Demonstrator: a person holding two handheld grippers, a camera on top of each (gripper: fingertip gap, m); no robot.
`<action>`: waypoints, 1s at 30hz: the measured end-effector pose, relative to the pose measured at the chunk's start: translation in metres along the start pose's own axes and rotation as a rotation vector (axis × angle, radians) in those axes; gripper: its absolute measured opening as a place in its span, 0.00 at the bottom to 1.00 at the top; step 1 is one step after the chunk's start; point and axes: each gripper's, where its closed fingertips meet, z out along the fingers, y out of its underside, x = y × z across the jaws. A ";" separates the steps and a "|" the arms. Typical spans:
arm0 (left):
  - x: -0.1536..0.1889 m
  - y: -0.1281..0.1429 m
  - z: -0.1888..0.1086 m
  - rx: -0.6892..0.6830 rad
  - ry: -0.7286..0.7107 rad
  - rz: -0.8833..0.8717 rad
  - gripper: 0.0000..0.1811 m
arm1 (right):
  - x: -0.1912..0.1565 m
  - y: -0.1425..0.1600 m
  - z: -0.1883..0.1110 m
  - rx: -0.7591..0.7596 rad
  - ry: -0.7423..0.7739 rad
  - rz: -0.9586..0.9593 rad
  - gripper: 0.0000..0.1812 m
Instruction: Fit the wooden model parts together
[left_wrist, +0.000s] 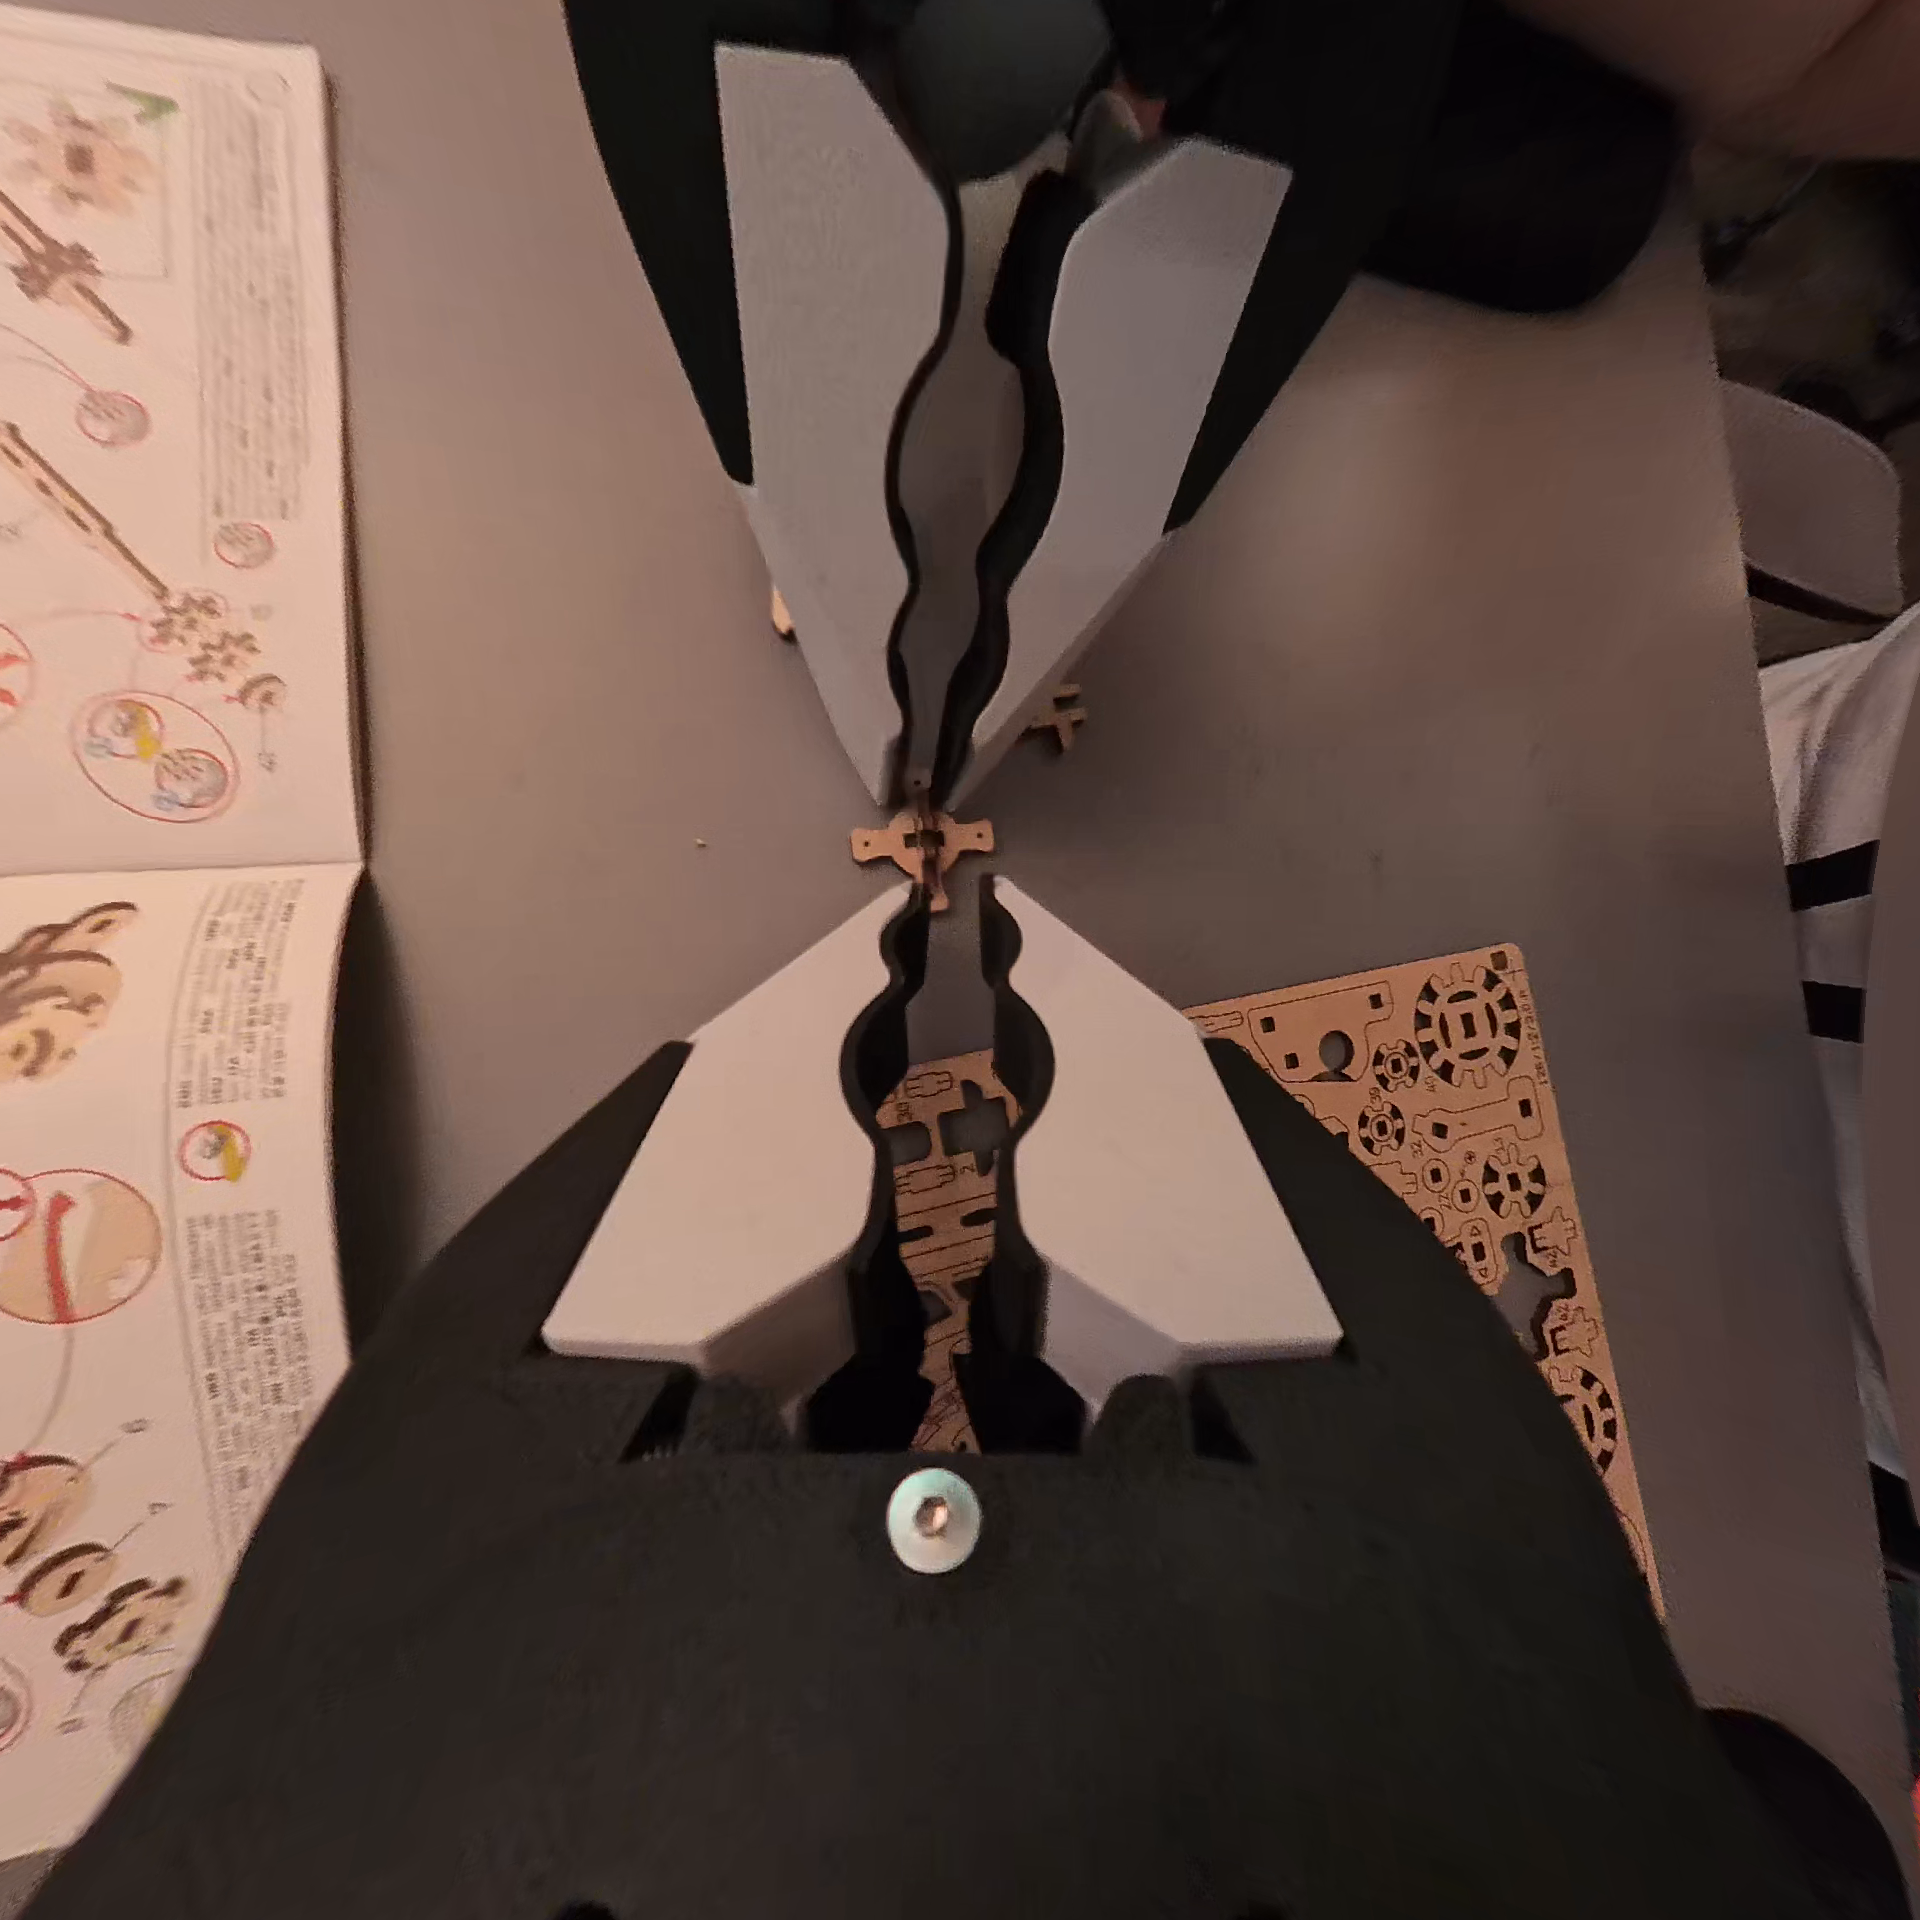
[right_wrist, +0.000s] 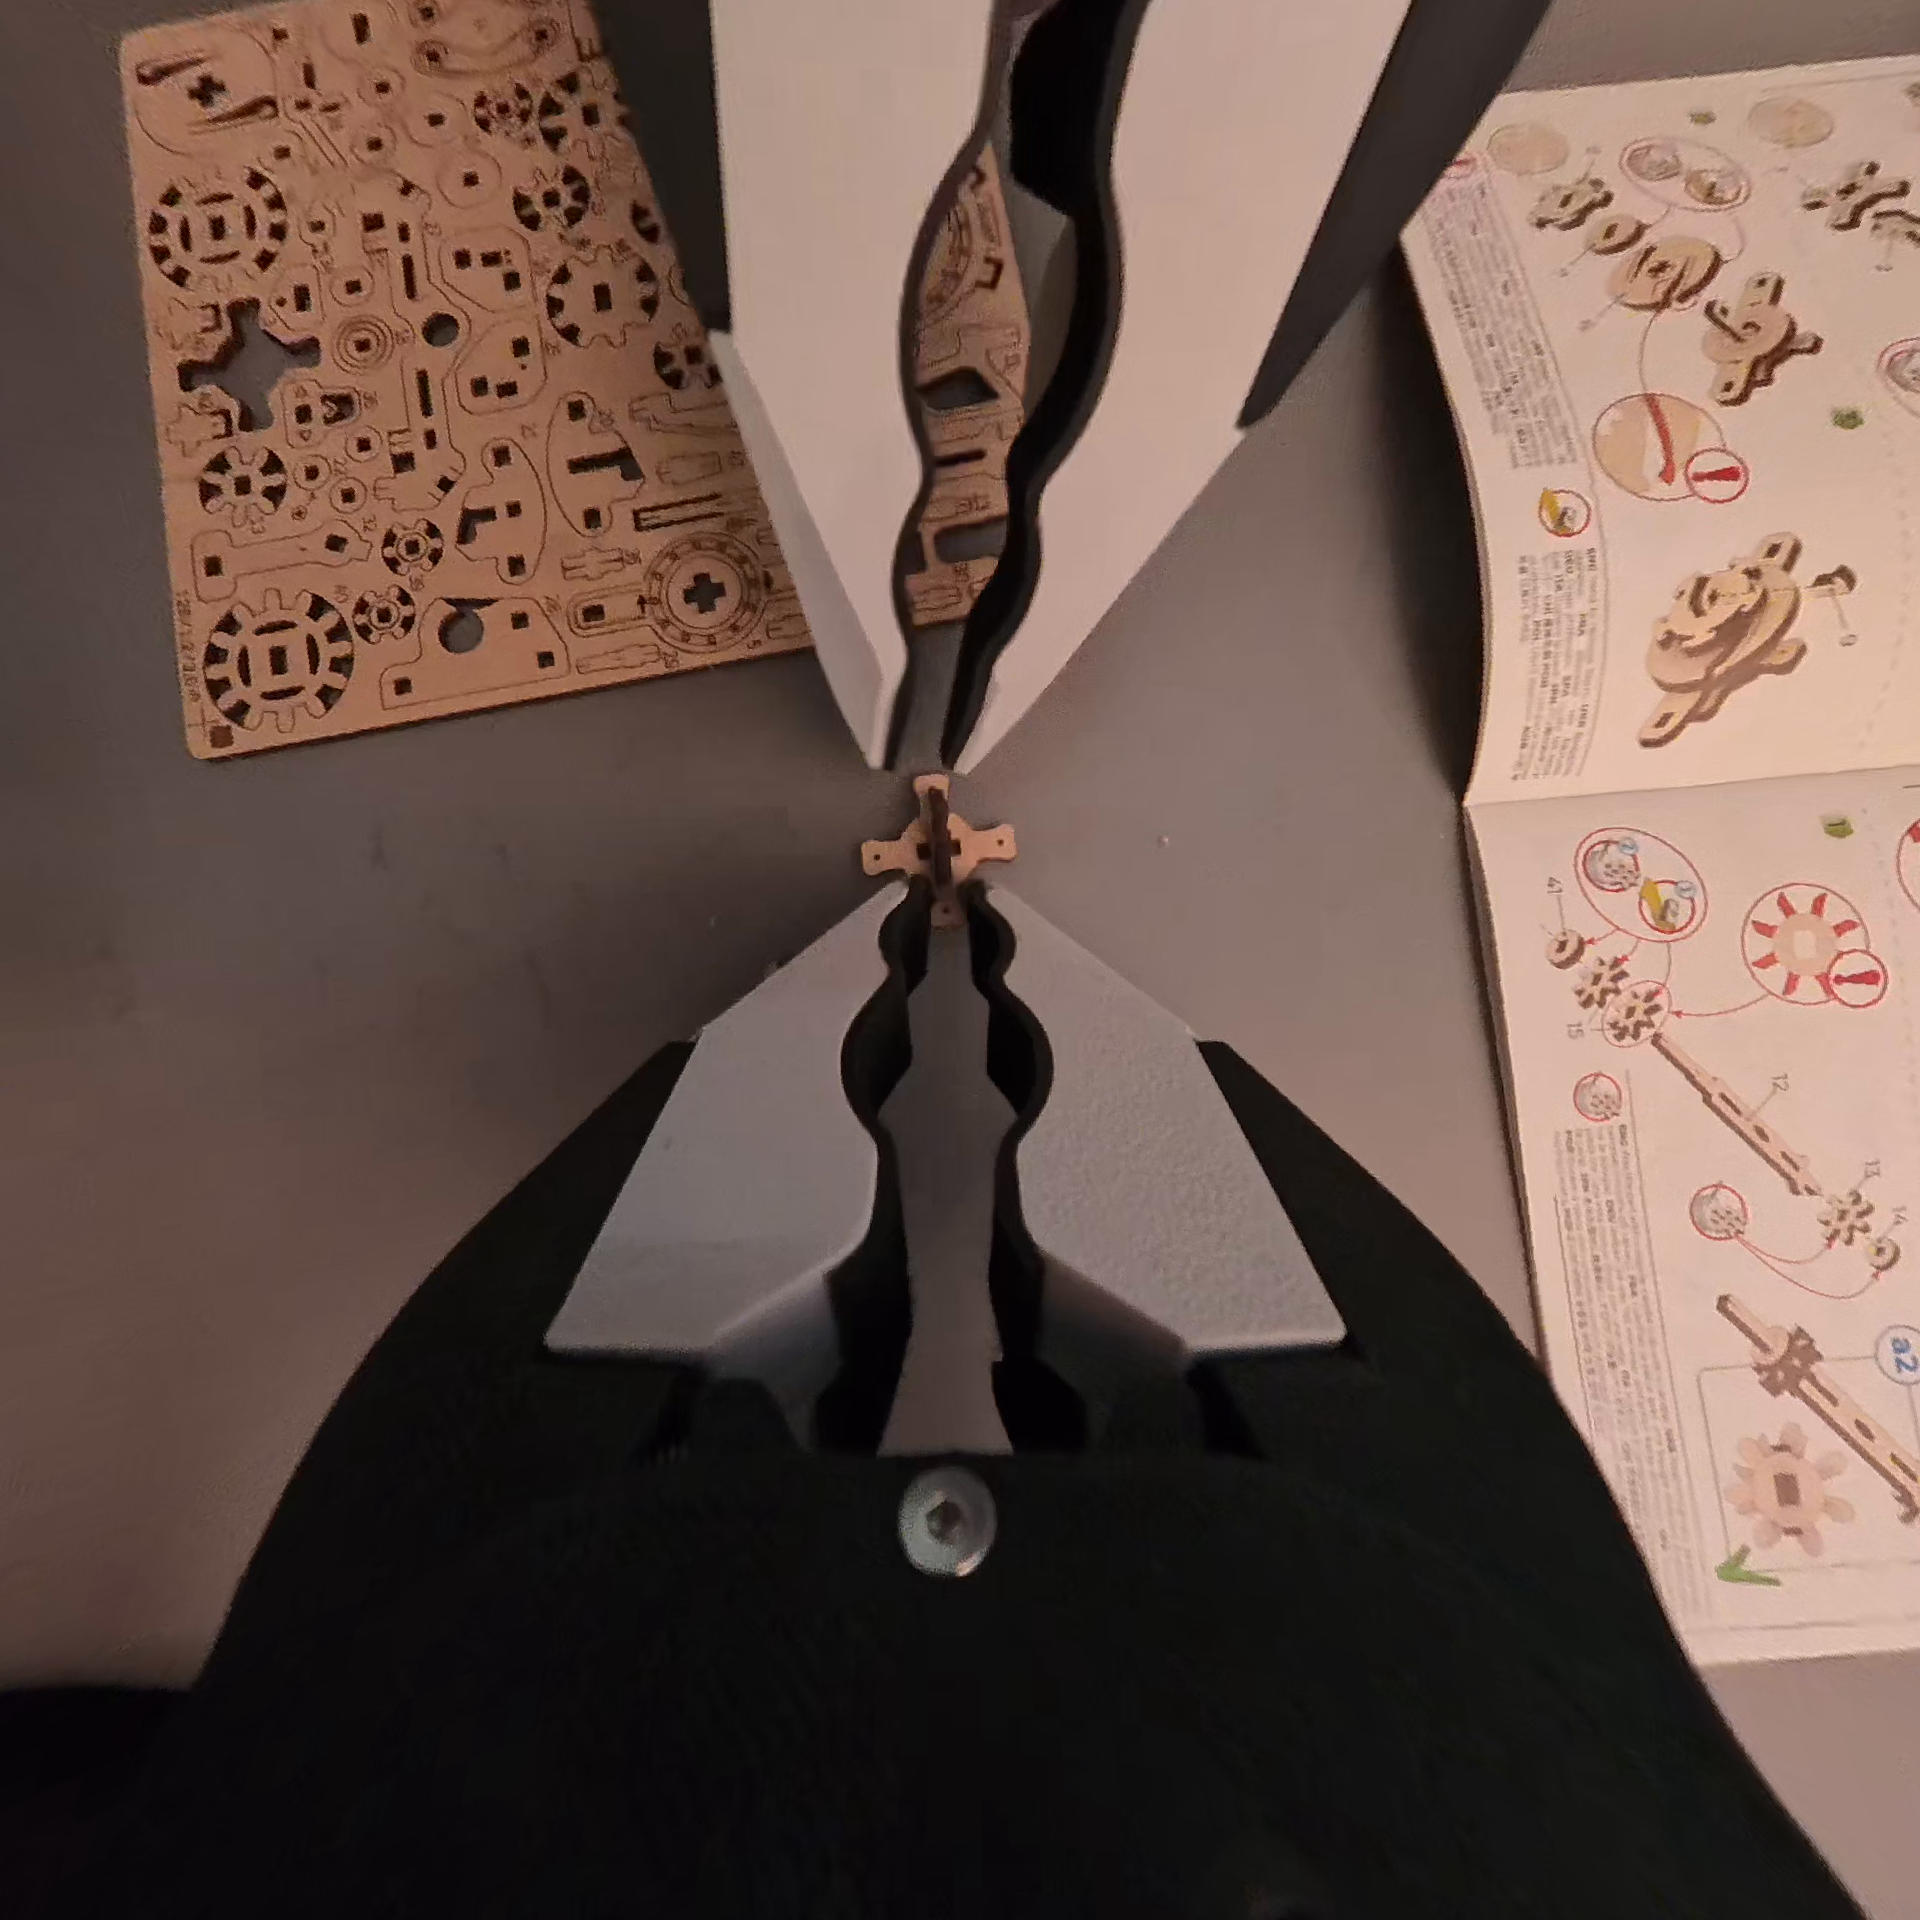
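Note:
A small flat wooden cross part (left_wrist: 873, 844) hangs just above the grey table between the two grippers, which meet tip to tip. A thin dark-edged wooden strip (left_wrist: 938, 896) is slotted through its middle. My right gripper (left_wrist: 923, 792) comes in from the top of the left wrist view and is shut on the strip's far end. In its own view it (right_wrist: 943, 912) pinches the strip (right_wrist: 938, 831) below the cross part (right_wrist: 894, 854). My left gripper (left_wrist: 951, 894) has its tips narrowly apart around the strip's near end, with a gap on the right side. It also shows at the top of the right wrist view (right_wrist: 925, 767).
A laser-cut wooden parts sheet (left_wrist: 1455, 1143) (right_wrist: 416, 364) lies flat under and beside my left gripper. An open instruction booklet (left_wrist: 156, 520) (right_wrist: 1714, 935) lies on the other side. A loose wooden piece (left_wrist: 1060, 717) lies behind the right gripper. A person's clothing (left_wrist: 1829, 831) is at the table edge. The tips of both grippers are at nearly the same place.

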 end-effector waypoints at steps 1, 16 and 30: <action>0.001 0.003 0.003 -0.011 0.000 0.000 0.04 | -0.001 -0.004 -0.001 0.021 -0.004 0.004 0.05; -0.006 0.000 0.013 -0.007 -0.040 0.018 0.02 | -0.002 -0.007 -0.003 -0.010 0.027 -0.027 0.01; -0.006 0.000 0.014 0.001 -0.024 0.000 0.02 | -0.003 -0.004 -0.003 0.012 -0.007 -0.008 0.01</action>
